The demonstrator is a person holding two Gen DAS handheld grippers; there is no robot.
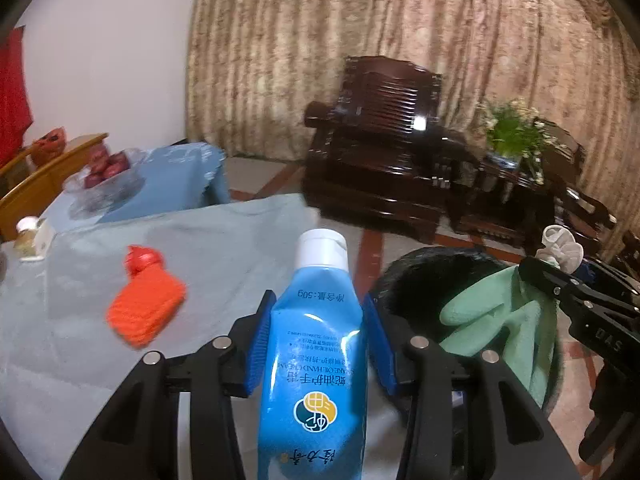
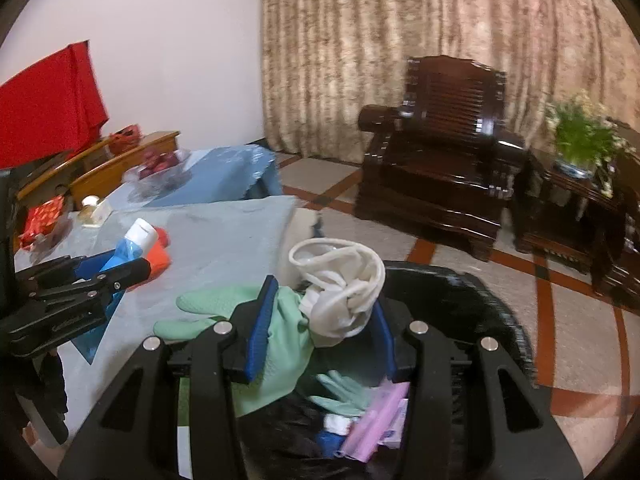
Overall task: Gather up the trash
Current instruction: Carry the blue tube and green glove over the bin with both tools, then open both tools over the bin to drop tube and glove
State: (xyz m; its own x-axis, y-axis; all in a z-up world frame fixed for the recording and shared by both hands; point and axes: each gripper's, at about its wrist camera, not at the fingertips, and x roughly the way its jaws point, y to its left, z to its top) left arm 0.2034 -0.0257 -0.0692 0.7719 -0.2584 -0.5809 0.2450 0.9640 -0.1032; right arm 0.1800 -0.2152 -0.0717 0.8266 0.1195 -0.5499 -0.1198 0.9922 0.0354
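Note:
My left gripper [image 1: 319,304] is shut on a blue hand-cream tube [image 1: 316,360] with a white cap, held above the table's right edge. In the right wrist view that gripper [image 2: 120,268] and the tube [image 2: 130,246] show at the left. My right gripper [image 2: 324,304] is shut on a green rubber glove [image 2: 288,336] with a white cuff, which hangs over the black-lined trash bin [image 2: 460,280]. The bin holds a second green glove [image 2: 344,394] and a pink packet [image 2: 376,420]. An orange pouch [image 1: 144,304] with a red cap lies on the table.
The table has a grey-blue cloth [image 1: 224,248]. At its far left stand a small bottle [image 1: 26,236] and a bowl of red fruit [image 1: 104,172]. A dark wooden armchair [image 1: 380,140] and a side table with a plant [image 1: 512,136] stand before the curtain.

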